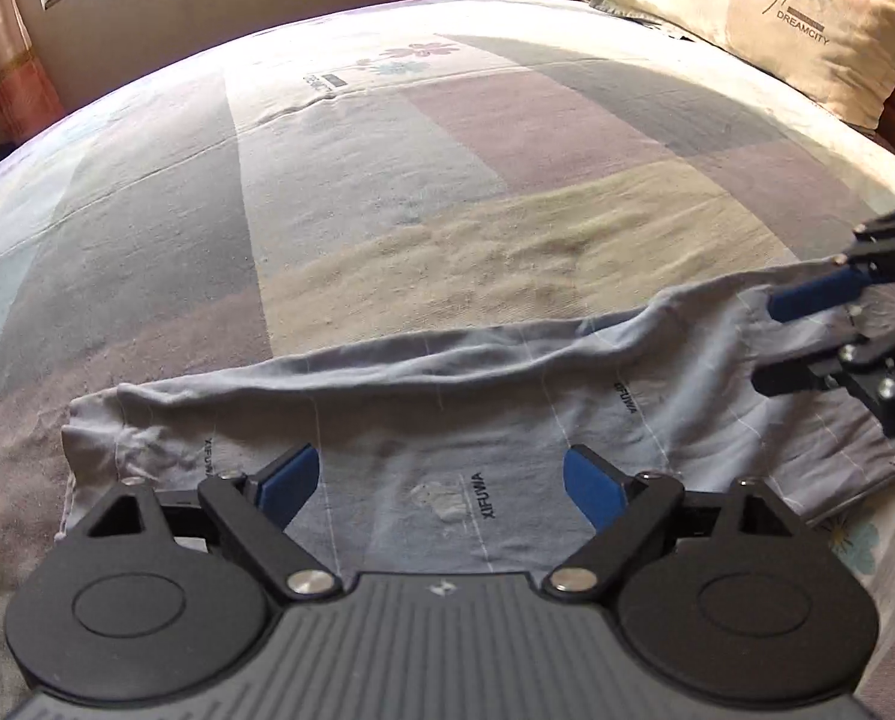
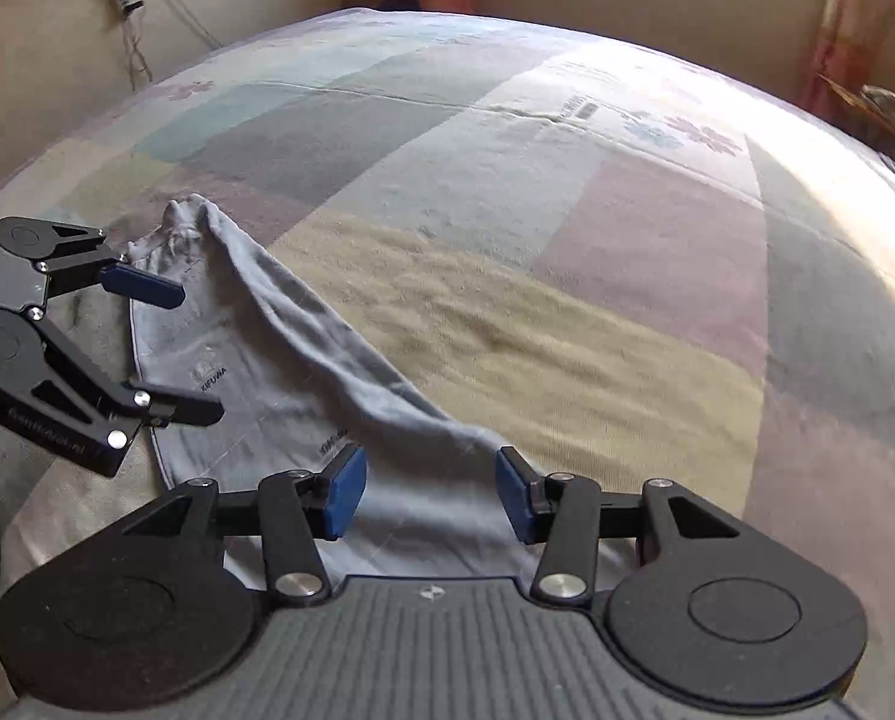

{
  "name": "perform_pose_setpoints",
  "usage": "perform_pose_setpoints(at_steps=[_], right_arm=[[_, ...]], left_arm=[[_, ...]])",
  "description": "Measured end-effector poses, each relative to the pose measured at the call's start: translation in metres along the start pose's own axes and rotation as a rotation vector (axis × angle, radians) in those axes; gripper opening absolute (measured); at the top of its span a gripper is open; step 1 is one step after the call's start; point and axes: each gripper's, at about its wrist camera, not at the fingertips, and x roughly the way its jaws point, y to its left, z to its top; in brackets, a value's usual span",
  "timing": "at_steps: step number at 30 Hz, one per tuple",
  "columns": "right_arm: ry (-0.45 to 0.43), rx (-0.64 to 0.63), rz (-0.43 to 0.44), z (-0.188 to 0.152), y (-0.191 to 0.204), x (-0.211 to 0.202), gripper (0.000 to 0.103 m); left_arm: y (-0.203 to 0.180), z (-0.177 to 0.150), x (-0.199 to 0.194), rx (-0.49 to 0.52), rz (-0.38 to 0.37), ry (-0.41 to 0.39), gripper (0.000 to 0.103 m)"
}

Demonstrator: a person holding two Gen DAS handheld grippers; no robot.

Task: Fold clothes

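garment (image 1: 447, 420) flat on bed (image 1: 387, 180) | left gripper (image 1: 441, 480) spread above | right gripper (image 2: 429, 492) spread above

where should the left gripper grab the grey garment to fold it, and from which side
Grip the grey garment at its near edge, coming from above on the near side where the left gripper already hovers with jaws open. The cloth lies flat in a long strip across the bed, and its far edge is rolled up, so the flat near hem looks easiest to pinch.
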Motion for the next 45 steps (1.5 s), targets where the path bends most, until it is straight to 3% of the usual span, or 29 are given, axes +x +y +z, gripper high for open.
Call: perform_pose_setpoints(at_steps=[2,4,7,10,13,16,19,22,26,27,31,35,39,45], right_arm=[[0.007,0.092,-0.069,-0.021,0.012,0.004,0.055],[0.022,0.164,-0.138,-0.037,0.024,0.013,0.066],[0.045,0.217,-0.158,-0.057,0.034,0.012,0.075],[0.089,0.218,-0.111,-0.078,0.037,-0.004,0.085],[0.123,0.178,-0.072,-0.074,0.037,-0.015,0.084],[0.018,0.124,-0.081,-0.056,0.034,-0.021,0.084],[-0.041,0.072,-0.100,-0.041,0.031,-0.005,0.084],[0.052,0.142,-0.080,-0.047,0.019,0.016,0.086],[0.055,0.139,-0.050,-0.063,0.021,0.006,0.095],[0.062,0.139,-0.042,-0.066,0.022,0.005,0.097],[0.079,0.124,-0.041,-0.066,0.025,0.006,0.102],[0.093,0.106,-0.045,-0.064,0.028,0.007,0.103],[0.107,0.091,-0.047,-0.063,0.031,0.009,0.103],[0.113,0.073,-0.059,-0.053,0.034,0.005,0.101]], left_arm=[[0.002,-0.003,0.016,0.019,0.006,0.029,0.090],[0.009,-0.009,0.014,-0.019,-0.009,0.039,0.092],[0.018,-0.024,0.004,-0.048,-0.014,0.067,0.095],[0.029,-0.033,-0.001,-0.081,-0.021,0.096,0.096],[0.026,-0.020,-0.003,-0.097,-0.005,0.129,0.091],[0.020,-0.011,-0.006,-0.062,-0.016,0.051,0.090],[0.023,-0.011,0.009,-0.069,0.023,0.076,0.091],[0.039,-0.029,0.006,-0.159,0.005,0.097,0.096],[0.044,-0.040,-0.008,-0.194,0.015,0.168,0.096],[0.047,-0.037,-0.012,-0.207,0.011,0.165,0.091],[0.051,-0.015,-0.018,-0.110,0.047,0.009,0.091],[0.055,-0.007,0.020,-0.039,0.050,0.079,0.094],[0.088,-0.029,0.011,-0.176,0.030,0.101,0.100],[0.094,-0.045,-0.001,-0.202,0.036,0.126,0.102]])
